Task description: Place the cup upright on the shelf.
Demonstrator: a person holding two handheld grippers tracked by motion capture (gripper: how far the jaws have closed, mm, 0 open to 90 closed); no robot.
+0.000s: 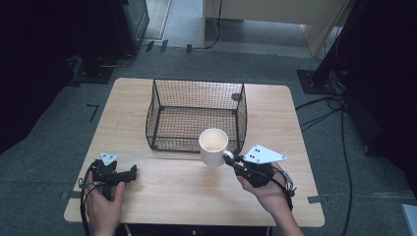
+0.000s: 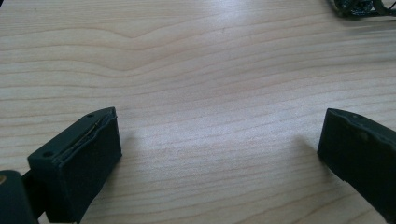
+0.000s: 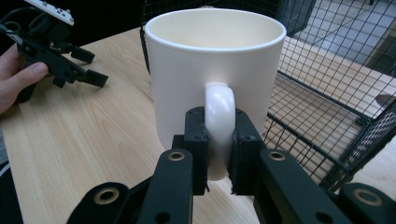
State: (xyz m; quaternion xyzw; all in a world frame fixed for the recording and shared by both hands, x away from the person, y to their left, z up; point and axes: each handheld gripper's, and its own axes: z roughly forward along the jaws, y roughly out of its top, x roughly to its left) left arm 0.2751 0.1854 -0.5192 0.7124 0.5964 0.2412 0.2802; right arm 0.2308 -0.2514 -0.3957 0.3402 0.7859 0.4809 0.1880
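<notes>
Right gripper (image 1: 235, 161): jaws pinched on the handle of the mug (image 1: 213, 146). In the right gripper view, gripper (image 3: 218, 140) clamped on both sides of the handle, mug (image 3: 215, 70) upright, opening upward, interior cream and bare. Mug held off the table (image 1: 196, 191), just in front of the basket (image 1: 196, 115), overlapping its near right corner in the high view. Contact between mug and basket: cannot tell. Right hand (image 1: 268, 189) wrapped around the gripper body, grey plate on top.

Left gripper (image 1: 129, 174): jaws spread wide, nothing between them. In the left gripper view, gripper (image 2: 219, 144) low over bare wood grain, one jaw at each lower corner. Held by the left hand (image 1: 104, 204) near the front left edge of the table, well apart from the mug. Also visible at upper left of the right gripper view, with a thumb against its body.

Basket: black wire mesh, open top, standing at table centre toward the far side.
</notes>
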